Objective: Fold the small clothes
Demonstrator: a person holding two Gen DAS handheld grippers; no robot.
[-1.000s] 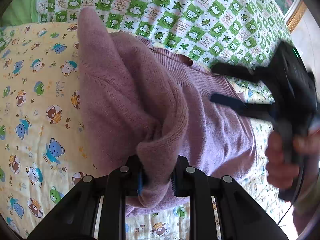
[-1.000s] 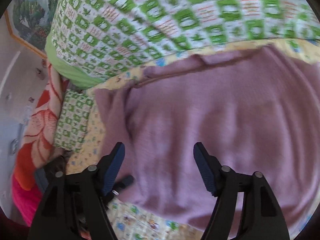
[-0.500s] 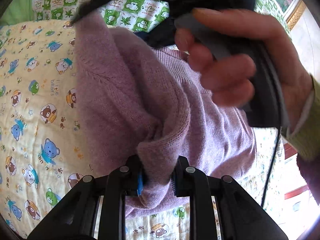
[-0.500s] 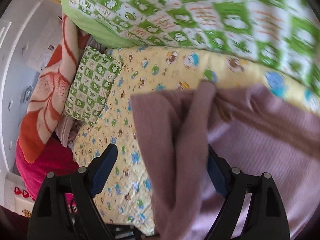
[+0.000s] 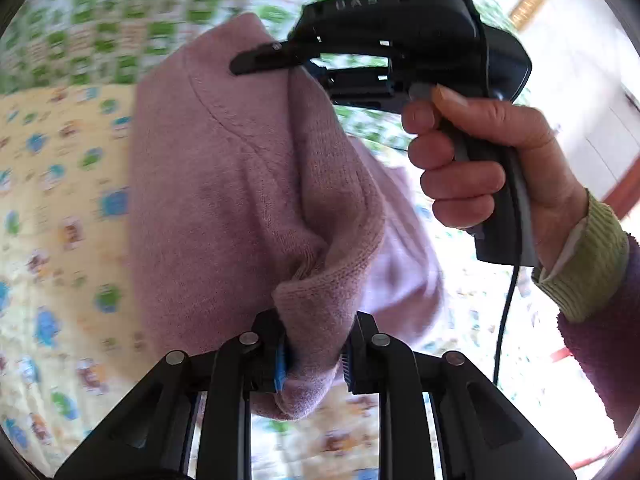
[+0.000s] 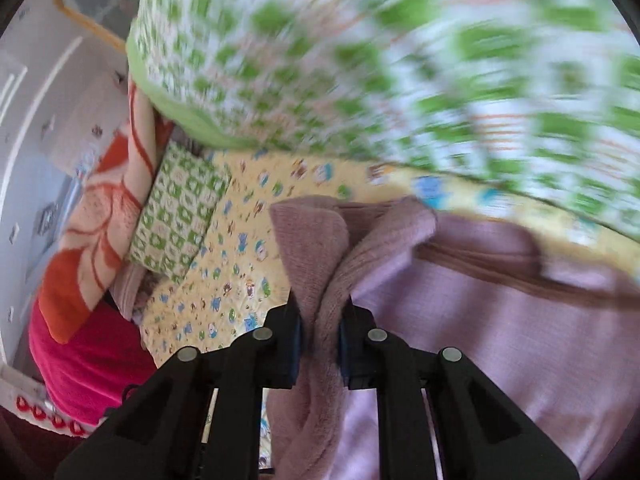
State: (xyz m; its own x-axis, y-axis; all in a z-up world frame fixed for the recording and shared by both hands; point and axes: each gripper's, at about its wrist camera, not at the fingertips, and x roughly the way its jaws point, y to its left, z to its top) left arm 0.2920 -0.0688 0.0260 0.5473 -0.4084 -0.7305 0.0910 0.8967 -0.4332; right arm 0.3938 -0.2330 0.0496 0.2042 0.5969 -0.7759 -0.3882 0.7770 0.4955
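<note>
One mauve knitted sweater (image 5: 224,200) in play, and two grippers on it. The left gripper (image 5: 312,356), bottom centre of its own view, has its jaws drawn narrow on a bunched fold of the knit, blue pads pressing in from both sides. Upper right of that same view, a hand (image 5: 488,168) with a ribbed green cuff squeezes the handle of the right gripper (image 5: 288,65), whose fingertips pinch the sweater's upper edge. One black cable (image 5: 506,312) trails down from that handle.

Over to the right wrist view: the right gripper's jaws have just been closing and now clamp a thick ridge of the same sweater between the pads, low and centre. The rest of the garment spreads out across the lower right of the frame, its ribbed edge running as a darker band toward the right.

Underneath, one yellow cartoon-bear sheet (image 6: 240,272) lies open to the left of the sweater, plenty of bare room there. One green-and-white checked quilt (image 6: 360,60) crowds the top, blurred. One small checked pillow (image 6: 176,208) sits at the sheet's left edge, touching one orange-patterned blanket (image 6: 96,216), with a bright pink cloth (image 6: 80,360) at lower left.
</note>
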